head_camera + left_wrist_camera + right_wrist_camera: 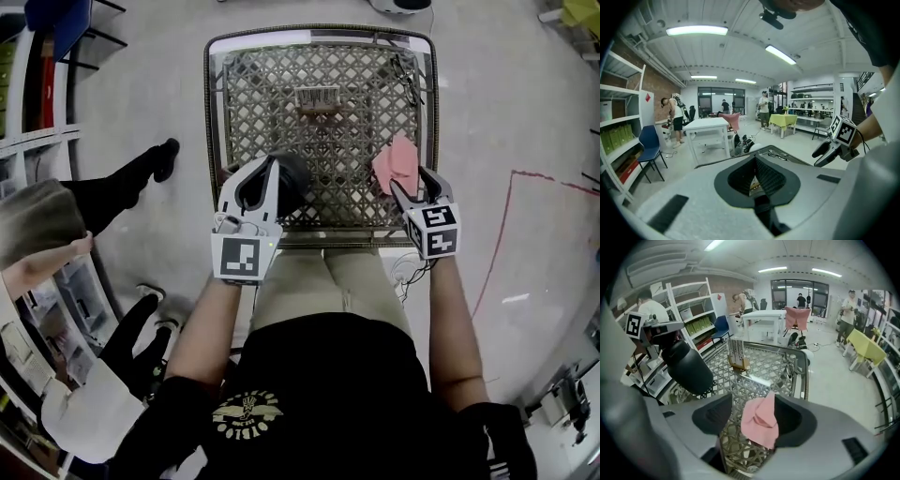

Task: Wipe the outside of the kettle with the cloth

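Left hand-held gripper [270,173]: we've got it clamped on the top of the kettle [292,183], and in its own view the jaws sit almost together.
Kettle: black and tilted, hanging from that grip over the near left part of the table [212,112]. We can't tell whether its base touches the lattice.
Right hand-held gripper [412,185]: the jaws are spread wide, over the table's near right part.
Cloth [760,422]: pink and crumpled. It sits between those spread jaws, draped against one of them, with nothing squeezing it.
Table: a metal lattice top with a raised rim, right in front of our knees.
Rack [317,98]: a wooden base with upright pins, at the table's middle, toward the far edge.
Glasses [405,75]: at the table's far right corner.
Person [122,183]: a leg in dark trousers, on the floor off the table's left side.
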